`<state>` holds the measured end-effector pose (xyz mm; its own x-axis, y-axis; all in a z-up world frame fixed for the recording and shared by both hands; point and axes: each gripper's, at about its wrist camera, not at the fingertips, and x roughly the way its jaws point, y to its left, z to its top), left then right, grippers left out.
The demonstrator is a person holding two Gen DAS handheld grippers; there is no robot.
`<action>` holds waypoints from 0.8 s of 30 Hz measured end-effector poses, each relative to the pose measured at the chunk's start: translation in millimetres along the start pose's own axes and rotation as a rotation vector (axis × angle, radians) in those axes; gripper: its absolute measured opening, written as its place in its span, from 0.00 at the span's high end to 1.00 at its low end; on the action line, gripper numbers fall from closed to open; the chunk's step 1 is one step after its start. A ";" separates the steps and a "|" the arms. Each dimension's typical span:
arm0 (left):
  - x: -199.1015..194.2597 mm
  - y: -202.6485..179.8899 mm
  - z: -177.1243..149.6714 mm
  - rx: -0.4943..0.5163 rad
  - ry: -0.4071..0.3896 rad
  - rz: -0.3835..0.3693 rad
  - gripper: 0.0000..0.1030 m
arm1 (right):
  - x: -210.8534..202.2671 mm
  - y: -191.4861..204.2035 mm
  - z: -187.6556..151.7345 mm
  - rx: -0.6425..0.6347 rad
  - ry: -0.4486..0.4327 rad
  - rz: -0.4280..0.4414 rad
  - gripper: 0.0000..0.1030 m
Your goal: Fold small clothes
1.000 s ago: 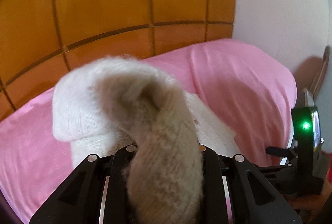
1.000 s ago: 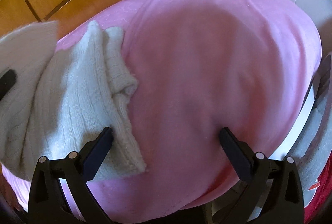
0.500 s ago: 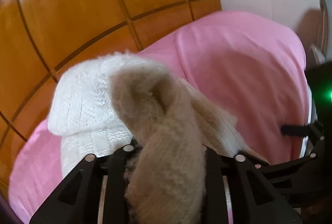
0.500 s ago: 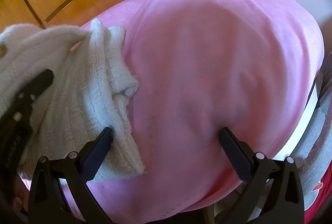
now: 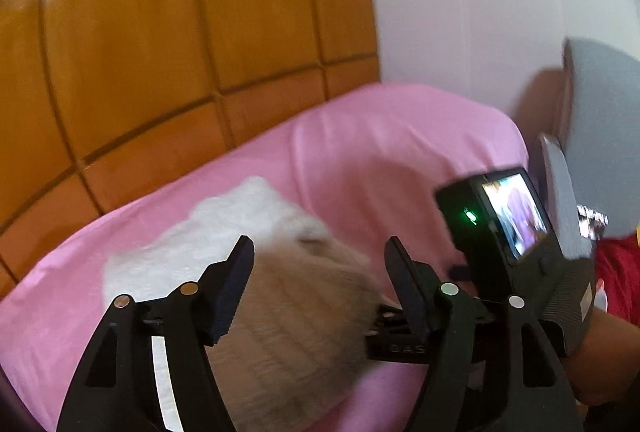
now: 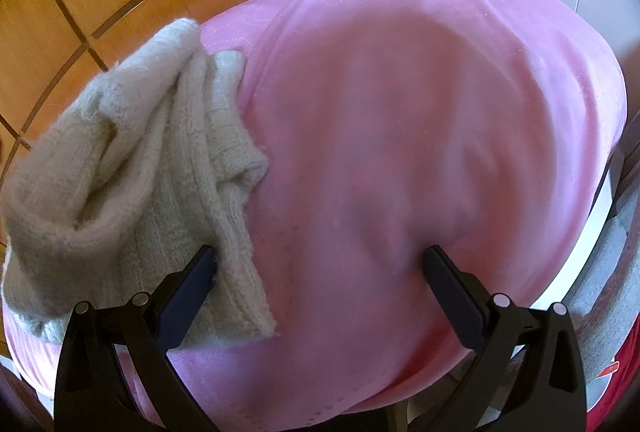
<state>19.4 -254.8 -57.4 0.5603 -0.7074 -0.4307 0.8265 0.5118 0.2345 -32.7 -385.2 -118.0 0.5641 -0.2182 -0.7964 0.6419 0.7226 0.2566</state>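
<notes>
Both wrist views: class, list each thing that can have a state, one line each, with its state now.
Left tool: open, jaws just opened; knit between them, not pinched.
Right tool: open wide, holding nothing.
Knit: bunched and partly folded over, lying on the pink cover.
Pink cover: spread smooth.
Camera light: lit green.

We find the left gripper (image 5: 320,272) with its jaws parted; they have just been opening, and the knit lies loose between them without either pad pressing it. At 3 o'clock from it in the left wrist view stands the right gripper (image 5: 516,232), held by a bare hand (image 5: 600,356). In its own view the right gripper (image 6: 320,280) stands wide, angled downward, its 9 o'clock finger (image 6: 188,296) over the knit.
</notes>
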 end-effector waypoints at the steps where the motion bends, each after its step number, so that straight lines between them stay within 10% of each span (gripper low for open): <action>1: -3.2 8.7 0.1 -0.034 -0.012 0.019 0.35 | 0.7 0.2 0.1 0.000 -0.004 0.000 0.02; 12: -0.4 127.7 -38.0 -0.507 0.085 0.292 0.26 | 3.0 1.7 0.6 -0.006 -0.013 -0.011 0.02; 16: 33.4 116.7 -60.2 -0.430 0.266 0.228 0.24 | 2.8 3.0 -2.0 -0.016 -0.024 -0.022 0.02; 24: 24.8 92.2 -66.2 -0.327 0.251 0.277 0.24 | 2.9 3.8 -2.7 -0.022 -0.029 -0.028 0.02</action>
<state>105.8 -192.9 -104.1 0.6927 -0.4050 -0.5968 0.5659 0.8182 0.1015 -30.1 -381.3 -120.8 0.5613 -0.2575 -0.7866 0.6462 0.7301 0.2222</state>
